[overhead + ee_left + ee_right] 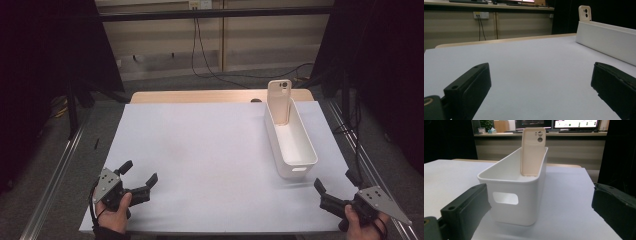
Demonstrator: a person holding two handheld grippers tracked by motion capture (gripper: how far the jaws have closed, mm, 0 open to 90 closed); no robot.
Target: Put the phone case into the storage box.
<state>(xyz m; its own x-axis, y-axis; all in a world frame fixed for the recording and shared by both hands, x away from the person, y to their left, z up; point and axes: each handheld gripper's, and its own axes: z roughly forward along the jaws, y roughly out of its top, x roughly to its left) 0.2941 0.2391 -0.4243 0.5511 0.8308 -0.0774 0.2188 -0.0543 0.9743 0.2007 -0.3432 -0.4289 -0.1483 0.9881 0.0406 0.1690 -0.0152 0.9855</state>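
High view: a long white bin (300, 150) is seen on the white sheet (200, 150) covering the desk, near its right edge, its length running from the far edge toward the near one. A beige phone case (279, 100) is stood upright inside the bin at its far end, leaned against the end wall. The left gripper (141, 175) is held in a hand (114, 212) at the near left corner, jaws spread wide with nothing between them. The right gripper (332, 185) is held at the near right corner, jaws likewise wide apart and empty, just short of the bin's near end; contact with the sheet cannot be judged.
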